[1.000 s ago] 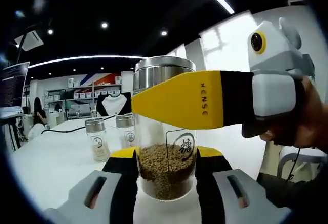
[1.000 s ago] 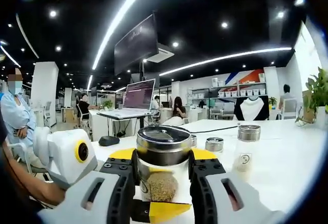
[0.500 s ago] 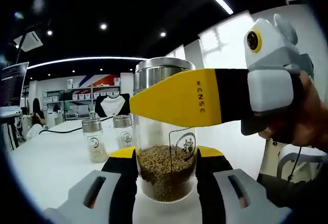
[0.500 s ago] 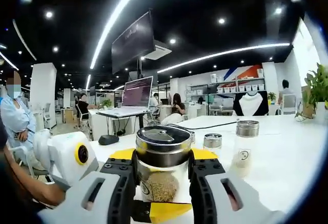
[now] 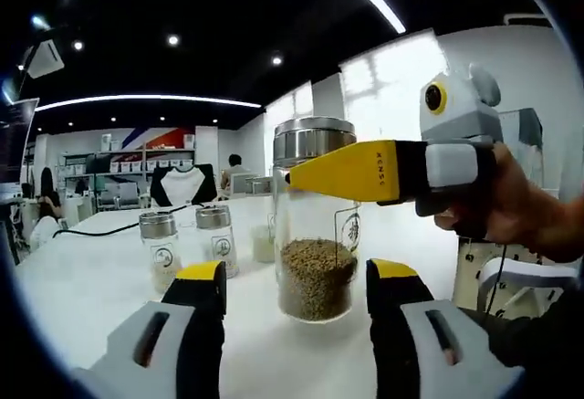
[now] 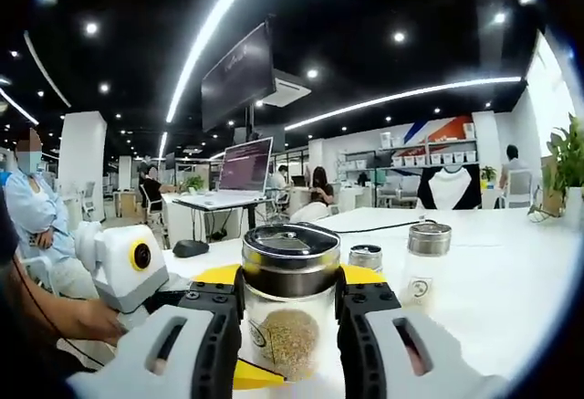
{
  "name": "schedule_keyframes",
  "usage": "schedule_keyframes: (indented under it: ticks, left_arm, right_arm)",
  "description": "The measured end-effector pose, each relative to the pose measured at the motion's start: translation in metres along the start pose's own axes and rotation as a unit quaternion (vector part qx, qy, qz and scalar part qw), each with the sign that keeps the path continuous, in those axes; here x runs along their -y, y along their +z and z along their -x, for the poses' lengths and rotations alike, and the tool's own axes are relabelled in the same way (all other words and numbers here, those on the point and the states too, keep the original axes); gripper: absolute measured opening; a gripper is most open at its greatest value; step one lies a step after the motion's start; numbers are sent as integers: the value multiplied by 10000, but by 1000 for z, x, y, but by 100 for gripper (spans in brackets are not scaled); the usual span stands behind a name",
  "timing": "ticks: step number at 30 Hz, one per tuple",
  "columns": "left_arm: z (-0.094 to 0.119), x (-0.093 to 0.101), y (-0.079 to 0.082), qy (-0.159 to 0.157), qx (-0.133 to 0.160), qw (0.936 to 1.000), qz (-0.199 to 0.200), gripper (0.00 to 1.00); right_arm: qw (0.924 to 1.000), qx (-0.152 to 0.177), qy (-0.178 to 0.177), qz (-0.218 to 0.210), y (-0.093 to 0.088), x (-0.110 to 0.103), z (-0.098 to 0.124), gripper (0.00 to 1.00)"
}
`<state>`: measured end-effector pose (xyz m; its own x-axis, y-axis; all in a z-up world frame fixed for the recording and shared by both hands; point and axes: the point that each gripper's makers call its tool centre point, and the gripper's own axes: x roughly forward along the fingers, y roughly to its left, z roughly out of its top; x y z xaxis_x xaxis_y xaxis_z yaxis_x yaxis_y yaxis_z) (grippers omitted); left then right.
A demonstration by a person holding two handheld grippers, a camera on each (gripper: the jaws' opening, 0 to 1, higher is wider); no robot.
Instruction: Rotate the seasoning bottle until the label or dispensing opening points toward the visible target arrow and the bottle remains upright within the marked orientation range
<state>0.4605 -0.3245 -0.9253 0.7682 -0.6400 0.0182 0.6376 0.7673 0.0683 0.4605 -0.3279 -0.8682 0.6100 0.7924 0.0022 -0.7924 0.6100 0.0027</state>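
Jaws of your left gripper (image 5: 297, 326) stand wide, clear of the seasoning bottle (image 5: 316, 221) upright on the white table (image 5: 82, 280); your right gripper (image 6: 288, 312) clamps the bottle's metal cap (image 6: 290, 257).

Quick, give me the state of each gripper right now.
Left gripper: open, its jaws standing apart on either side of the seasoning bottle, not touching it.
Right gripper: shut on the seasoning bottle, clamped just under its metal lid.
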Motion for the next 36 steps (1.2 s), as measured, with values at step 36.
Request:
schedule_keyframes:
  ticks: [36]
  left_arm:
    - [13, -35, -17, 162, -432, 9987, 200, 100]
  right_arm:
    - [9990, -79, -433, 126, 7, 102, 16, 37]
